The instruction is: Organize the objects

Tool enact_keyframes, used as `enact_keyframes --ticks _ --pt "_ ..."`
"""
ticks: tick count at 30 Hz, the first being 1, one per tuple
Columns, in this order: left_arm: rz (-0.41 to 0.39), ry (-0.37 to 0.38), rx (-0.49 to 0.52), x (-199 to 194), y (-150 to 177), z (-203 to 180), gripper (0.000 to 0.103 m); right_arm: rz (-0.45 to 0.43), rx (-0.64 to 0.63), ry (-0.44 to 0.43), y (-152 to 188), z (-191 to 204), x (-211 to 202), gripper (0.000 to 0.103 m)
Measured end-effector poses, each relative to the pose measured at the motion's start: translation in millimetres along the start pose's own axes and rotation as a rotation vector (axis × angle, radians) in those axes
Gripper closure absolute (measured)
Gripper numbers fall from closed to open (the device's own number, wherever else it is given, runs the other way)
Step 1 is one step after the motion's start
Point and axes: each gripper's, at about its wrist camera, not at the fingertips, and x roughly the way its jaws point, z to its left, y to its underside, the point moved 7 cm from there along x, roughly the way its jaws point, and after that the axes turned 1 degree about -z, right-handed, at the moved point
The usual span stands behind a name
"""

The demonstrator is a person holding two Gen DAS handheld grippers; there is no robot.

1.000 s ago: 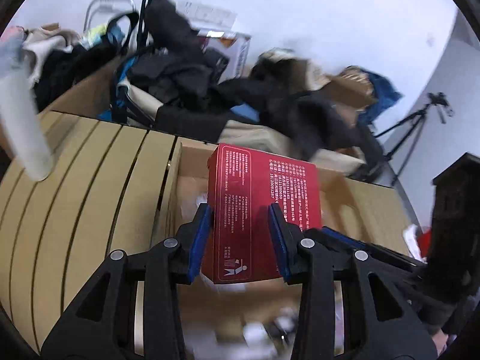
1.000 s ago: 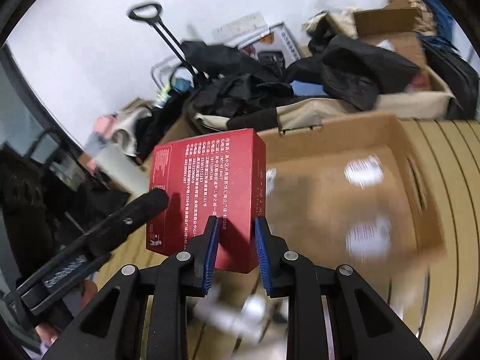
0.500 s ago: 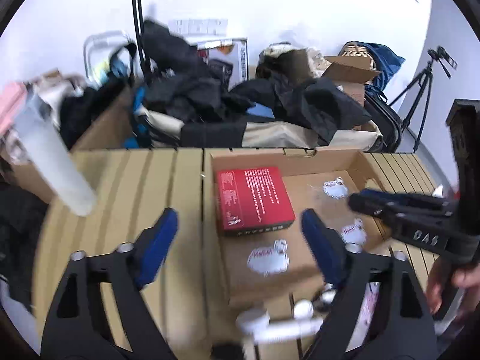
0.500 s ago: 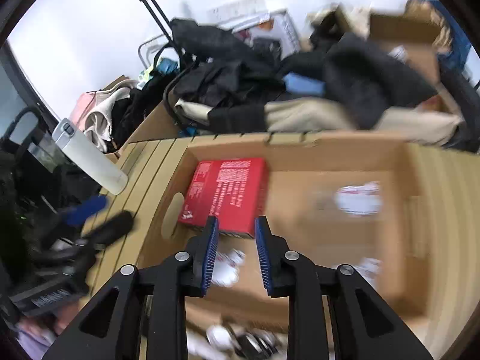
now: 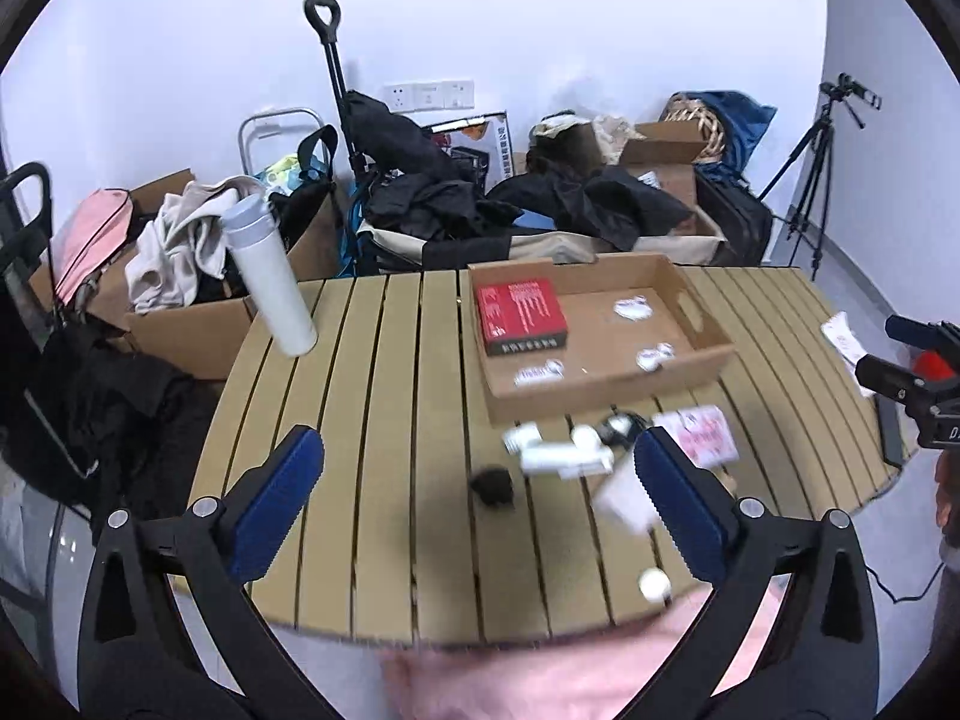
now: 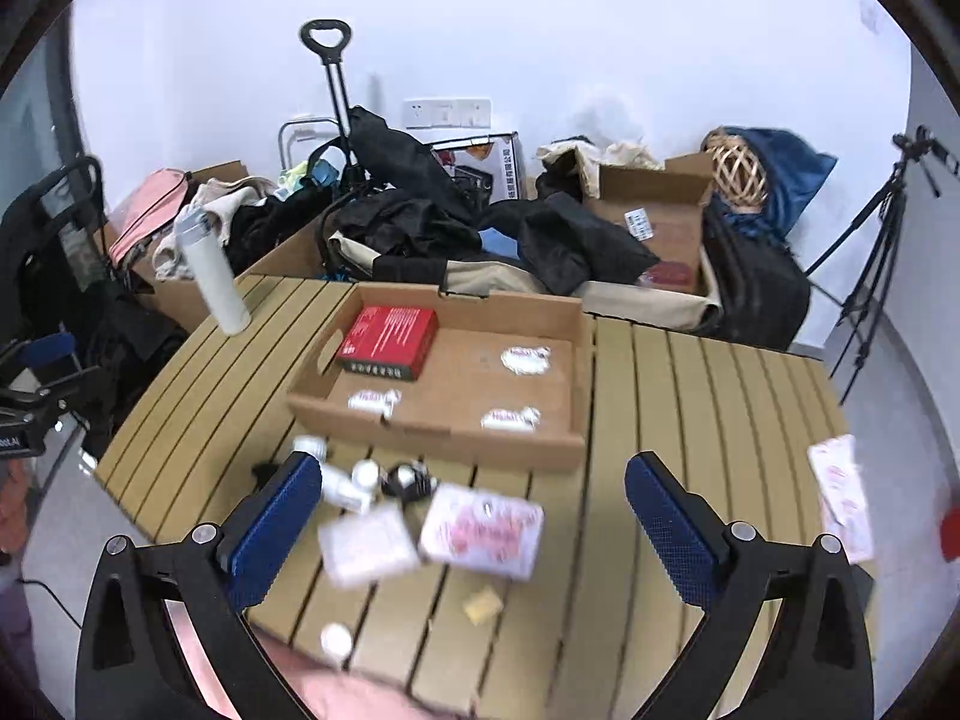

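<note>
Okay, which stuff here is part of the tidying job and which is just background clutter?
Job:
- cardboard tray
- red box lying inside it
- pink-printed packet and white bottles loose on the table

Lying about:
- white flask at the table's edge
- black clothes
- tripod

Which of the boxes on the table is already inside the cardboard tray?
The red box, lying flat in the far-left corner of the cardboard tray. The two pale pink-printed boxes lie outside on the table slats.

Red box (image 5: 519,313), centre frame: white print, illegible. Black gripper body (image 5: 936,420), right edge: "D" only, rest cut off.
</note>
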Motion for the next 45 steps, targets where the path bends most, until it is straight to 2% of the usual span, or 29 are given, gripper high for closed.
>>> enact_keyframes --ticks 5,9,11,12,14,18,21,24,25,26,28,34,35,36,37,39,40,42,44,45 --pt "-0.027 0.099 -0.02 -53.5 75.5 -16.6 0.0 -0.044 -0.051 -0.015 70.1 33.1 -57.2 0.001" --pt "0.082 0.13 0.035 -59.3 150.0 -32.1 0.0 0.003 0.016 -0.177 140.5 65.9 -78.8 0.001" --pt "0.125 0.176 0.013 -55.7 169.3 -35.9 0.0 0.015 0.064 -0.2 167.5 74.3 -82.8 0.001" --pt "0.138 0.194 0.009 -53.6 173.2 -37.9 0.0 0.022 0.074 -0.201 174.6 76.6 -82.7 0.001" --pt "0.14 0.182 0.011 -51.7 171.8 -38.5 0.0 0.041 0.081 -0.197 185.4 79.6 -79.6 0.001" --pt "0.043 0.182 0.025 -44.1 139.3 -43.7 0.0 0.032 0.07 -0.162 185.6 71.9 -75.3 0.001" --pt "0.057 0.236 0.063 -5.3 125.9 -60.6 0.002 0.027 0.079 -0.141 184.0 62.4 -65.8 0.001" --pt "0.141 0.283 0.131 52.7 132.1 -86.3 0.02 0.033 0.088 -0.048 188.5 45.5 -50.1 0.001" --pt "0.173 0.287 0.137 70.6 137.7 -91.7 0.031 0.036 0.095 -0.028 190.4 40.2 -44.3 0.001" --pt "0.209 0.284 0.147 90.6 143.6 -97.7 0.04 0.047 0.113 -0.018 194.0 33.3 -36.8 0.001" --pt "0.277 0.274 0.16 121.0 155.4 -107.6 0.051 0.07 0.147 -0.019 200.3 21.5 -23.6 0.001" --pt "0.363 0.32 0.204 156.2 180.4 -133.0 0.052 0.127 0.2 -0.015 207.8 -3.6 14.3 0.001" --pt "0.383 0.304 0.21 162.9 184.4 -134.6 0.057 0.133 0.203 -0.016 208.5 -6.1 20.3 0.001" --pt "0.368 0.283 0.222 163.8 184.1 -136.1 0.06 0.138 0.203 -0.02 206.8 -8.0 27.7 0.001" --pt "0.357 0.272 0.239 163.4 183.3 -138.9 0.075 0.14 0.202 -0.026 204.4 -8.8 35.9 0.001" --pt "0.362 0.284 0.253 161.5 185.7 -143.7 0.087 0.148 0.194 -0.037 201.1 -8.3 51.9 0.005" --pt "0.358 0.291 0.254 160.4 185.8 -145.9 0.096 0.152 0.193 -0.045 199.1 -7.9 63.6 0.007" --pt "0.363 0.281 0.234 159.4 184.5 -145.3 0.099 0.168 0.196 -0.062 194.1 -7.0 89.7 0.024" --pt "0.362 0.252 0.2 163.2 181.3 -139.7 0.101 0.184 0.191 -0.065 190.7 -5.7 112.9 0.036" --pt "0.362 0.238 0.176 165.5 178.7 -134.2 0.101 0.186 0.19 -0.064 189.4 -5.3 120.7 0.037"
